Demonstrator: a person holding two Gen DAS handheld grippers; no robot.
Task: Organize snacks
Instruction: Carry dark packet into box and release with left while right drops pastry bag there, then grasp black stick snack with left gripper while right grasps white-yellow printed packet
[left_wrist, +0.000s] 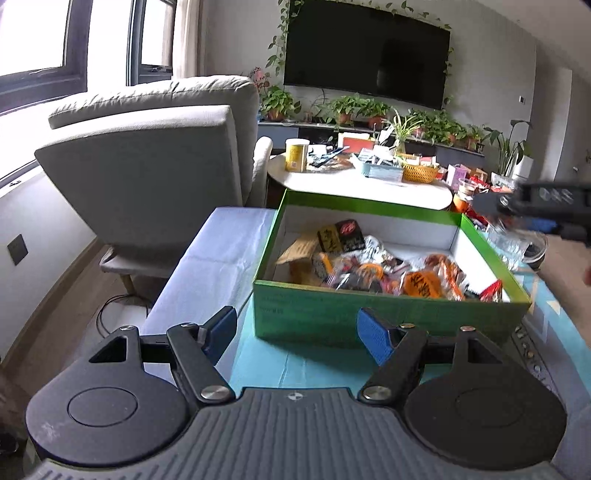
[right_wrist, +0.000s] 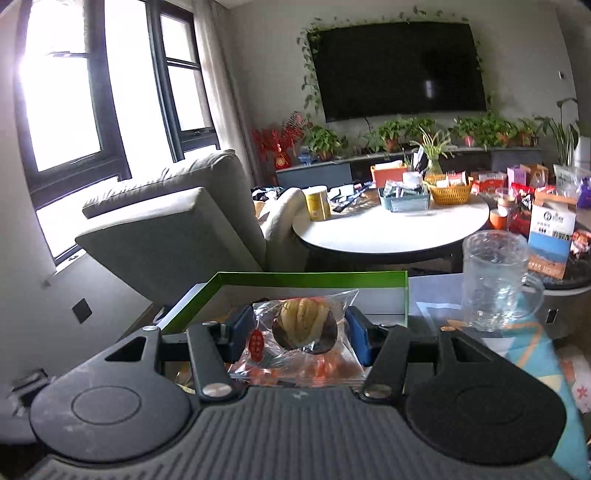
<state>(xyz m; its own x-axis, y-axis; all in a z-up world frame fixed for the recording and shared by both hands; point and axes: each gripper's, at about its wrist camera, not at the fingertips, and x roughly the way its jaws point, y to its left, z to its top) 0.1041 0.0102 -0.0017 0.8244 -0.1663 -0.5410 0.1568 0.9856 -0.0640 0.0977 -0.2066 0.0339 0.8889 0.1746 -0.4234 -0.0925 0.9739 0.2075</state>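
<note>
My right gripper is clamping a clear snack bag, its long side lying across between the pads, before the green box. My left gripper is staying wide apart, holding nothing, near that box of snacks.

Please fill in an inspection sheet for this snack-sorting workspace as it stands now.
Surface: teal patterned cloth under the box.
Job's things: green box open, filled with wrapped snacks; clear snack packet held above its rim.
Clutter: glass mug right of the box; carton behind it.
Grippers: left gripper open, empty; right gripper shut on the packet.
Cables: dark cord on the floor, lower left.
Surroundings: grey armchair, round table, wall television, potted plants.
</note>
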